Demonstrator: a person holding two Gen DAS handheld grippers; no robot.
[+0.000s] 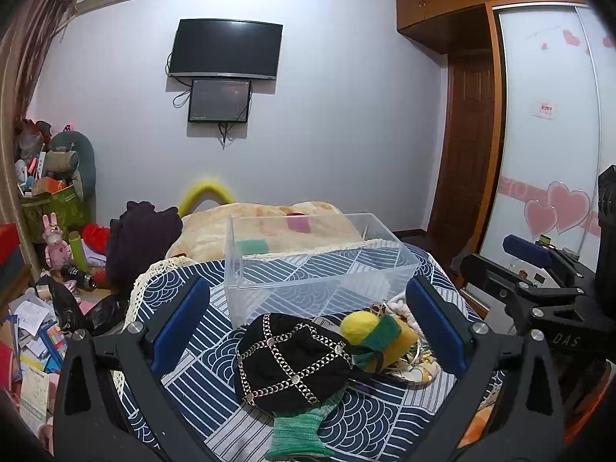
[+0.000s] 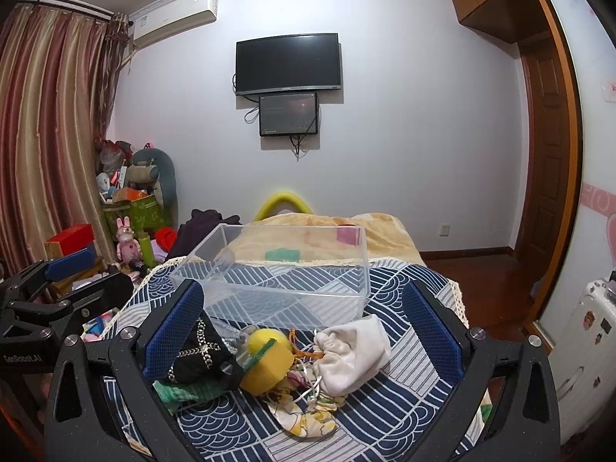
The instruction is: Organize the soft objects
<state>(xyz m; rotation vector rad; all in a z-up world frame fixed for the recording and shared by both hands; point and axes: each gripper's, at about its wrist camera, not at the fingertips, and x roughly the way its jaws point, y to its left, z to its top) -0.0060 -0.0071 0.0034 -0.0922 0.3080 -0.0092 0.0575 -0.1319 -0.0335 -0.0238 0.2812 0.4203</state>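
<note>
The left tongs [image 1: 308, 319] are hanging spread wide above a black chain-trimmed pouch [image 1: 292, 362], touching nothing. The right tongs [image 2: 304, 323] are likewise gaping over a white drawstring pouch [image 2: 354, 354]. The soft things are lying heaped on the blue patterned bedspread [image 2: 385, 423], just in front of a clear plastic box [image 2: 277, 269]: the black pouch, a yellow-and-green felt toy [image 2: 265, 362], a green knit piece [image 1: 296, 431], and a floral pouch [image 2: 304, 419].
</note>
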